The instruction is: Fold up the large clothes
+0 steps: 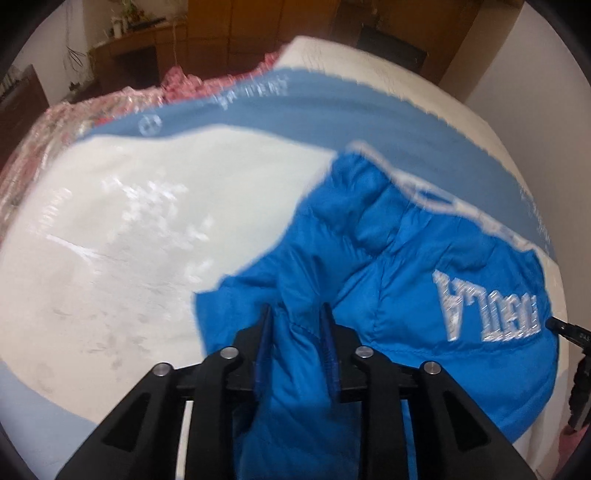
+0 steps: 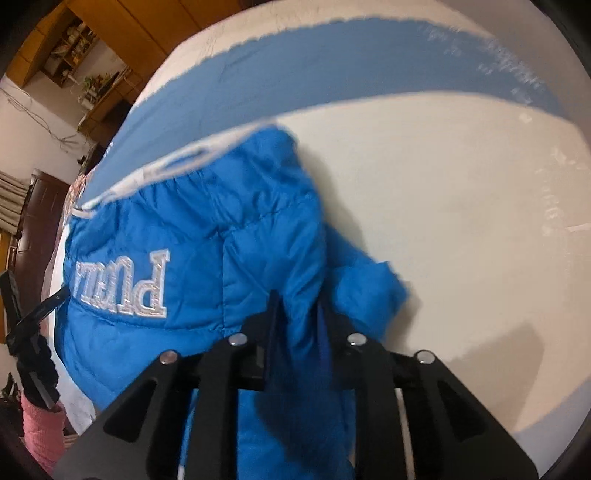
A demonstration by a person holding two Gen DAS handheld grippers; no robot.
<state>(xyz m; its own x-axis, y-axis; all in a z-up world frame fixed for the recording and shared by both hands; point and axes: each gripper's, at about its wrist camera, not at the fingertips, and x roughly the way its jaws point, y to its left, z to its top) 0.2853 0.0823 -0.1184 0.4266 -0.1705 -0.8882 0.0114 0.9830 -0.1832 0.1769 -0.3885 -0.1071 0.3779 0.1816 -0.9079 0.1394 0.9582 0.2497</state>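
Observation:
A bright blue padded jacket (image 1: 406, 258) with white embroidered letters lies bunched on a bed, its white-trimmed edge towards the far side. In the left wrist view my left gripper (image 1: 297, 312) is shut on a fold of its near edge, the cloth pinched between both fingers. In the right wrist view my right gripper (image 2: 299, 299) pinches another fold of the same jacket (image 2: 184, 229), with a loose flap hanging to its right. Each view catches the other gripper at its edge: the right one (image 1: 569, 328) and the left one (image 2: 37, 314), held by a pink-sleeved arm (image 2: 40, 424).
The bed is covered by a white sheet (image 1: 147, 221) with a broad blue band (image 2: 332, 62). A pink floral blanket (image 1: 55, 122) lies at its far left edge. Wooden cabinets (image 1: 221, 33), shelves (image 2: 74, 37) and a dark door (image 2: 40, 221) stand beyond the bed.

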